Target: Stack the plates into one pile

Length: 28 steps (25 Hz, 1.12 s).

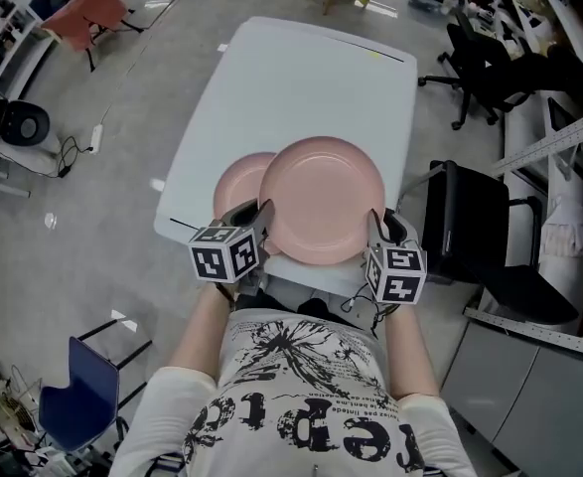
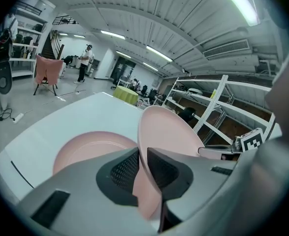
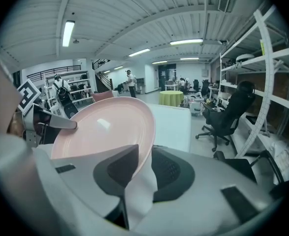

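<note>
Two pink plates are in play on a white table (image 1: 301, 78). One pink plate (image 1: 321, 200) is lifted above the table's near end, held at opposite rims by both grippers. My left gripper (image 1: 263, 219) is shut on its left rim, seen close up in the left gripper view as gripper (image 2: 143, 168) and plate (image 2: 170, 132). My right gripper (image 1: 375, 229) is shut on the right rim; the right gripper view shows the gripper (image 3: 142, 165) and the plate (image 3: 104, 124). The second pink plate (image 1: 235, 182) lies flat on the table (image 2: 85, 117), partly hidden under the lifted one, and shows as the flat plate (image 2: 90, 149).
A black office chair (image 1: 470, 222) stands close to the table's right side, with another (image 1: 480, 63) farther back. A blue chair (image 1: 82, 391) is at lower left. Metal shelving (image 3: 267, 82) runs along the right. People (image 2: 86, 63) stand far off.
</note>
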Each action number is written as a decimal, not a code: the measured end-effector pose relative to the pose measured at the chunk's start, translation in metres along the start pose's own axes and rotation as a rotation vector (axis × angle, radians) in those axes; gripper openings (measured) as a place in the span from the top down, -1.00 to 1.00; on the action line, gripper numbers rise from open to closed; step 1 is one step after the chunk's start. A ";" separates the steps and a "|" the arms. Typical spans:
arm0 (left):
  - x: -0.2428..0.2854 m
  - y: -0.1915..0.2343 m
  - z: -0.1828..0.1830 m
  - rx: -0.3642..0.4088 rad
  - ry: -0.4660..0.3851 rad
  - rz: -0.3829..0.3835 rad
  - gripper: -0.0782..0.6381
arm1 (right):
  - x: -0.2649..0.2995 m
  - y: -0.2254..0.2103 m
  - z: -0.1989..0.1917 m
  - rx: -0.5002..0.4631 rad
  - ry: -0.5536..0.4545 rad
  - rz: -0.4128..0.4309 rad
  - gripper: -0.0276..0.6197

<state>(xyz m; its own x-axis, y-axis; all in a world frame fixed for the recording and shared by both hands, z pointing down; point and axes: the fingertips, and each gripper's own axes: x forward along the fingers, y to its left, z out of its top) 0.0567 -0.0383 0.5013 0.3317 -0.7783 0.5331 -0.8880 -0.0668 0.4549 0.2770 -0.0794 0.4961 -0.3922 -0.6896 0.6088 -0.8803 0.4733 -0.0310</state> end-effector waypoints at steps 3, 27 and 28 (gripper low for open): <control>-0.010 0.021 0.005 0.029 0.027 -0.028 0.60 | 0.005 0.024 -0.002 0.026 0.010 -0.015 0.64; 0.004 0.175 -0.003 0.292 0.280 0.017 0.58 | 0.079 0.147 -0.046 0.270 0.145 -0.139 0.71; 0.006 0.176 -0.004 0.293 0.286 0.017 0.58 | 0.080 0.146 -0.047 0.269 0.152 -0.146 0.71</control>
<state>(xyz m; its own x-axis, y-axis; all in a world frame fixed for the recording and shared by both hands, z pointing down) -0.0958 -0.0520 0.5876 0.3546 -0.5789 0.7342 -0.9336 -0.2623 0.2441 0.1295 -0.0394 0.5776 -0.2308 -0.6404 0.7325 -0.9710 0.2002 -0.1310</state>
